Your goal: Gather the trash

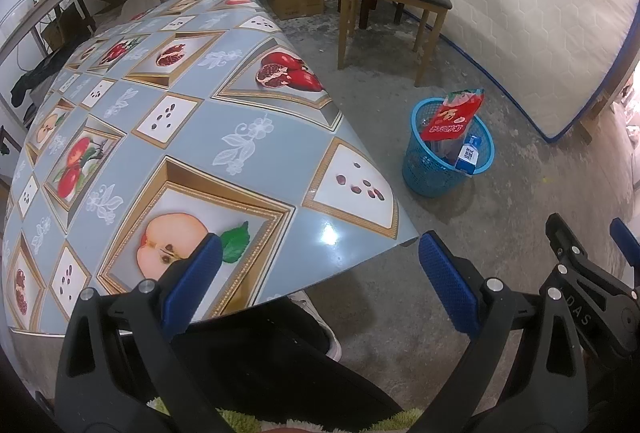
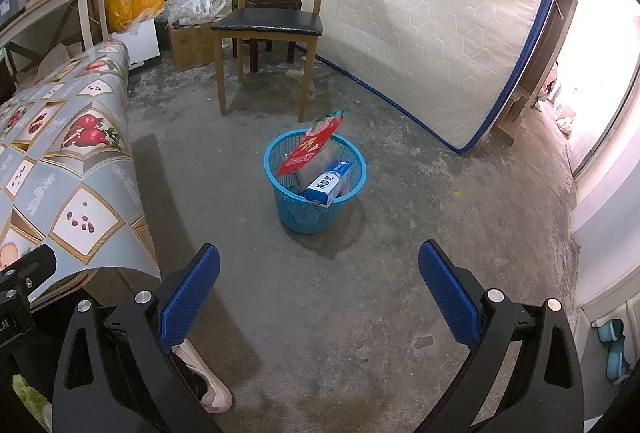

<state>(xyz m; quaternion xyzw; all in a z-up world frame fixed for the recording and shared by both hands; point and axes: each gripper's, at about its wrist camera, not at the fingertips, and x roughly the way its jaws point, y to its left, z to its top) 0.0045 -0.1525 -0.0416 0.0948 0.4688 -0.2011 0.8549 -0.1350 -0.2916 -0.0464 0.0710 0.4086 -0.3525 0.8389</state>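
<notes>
Both grippers, left (image 1: 320,269) and right (image 2: 319,273), have jaws spread wide, holding nothing. Trash sits in the blue basket (image 2: 296,215) on the floor; bench (image 1: 192,137) looks bare. Risk imo: the red wrapper (image 2: 310,147) pokes above the rim, so a bump could tip it out.

home storeroom: mattress (image 2: 432,17), chair (image 2: 276,21)

From my seat I see bare concrete floor (image 2: 400,253) open all around the blue basket (image 2: 316,209), hemmed by the table (image 2: 80,169) edge to the left, the chair (image 2: 268,29) behind and the leaning mattress (image 2: 432,17) to the right.
</notes>
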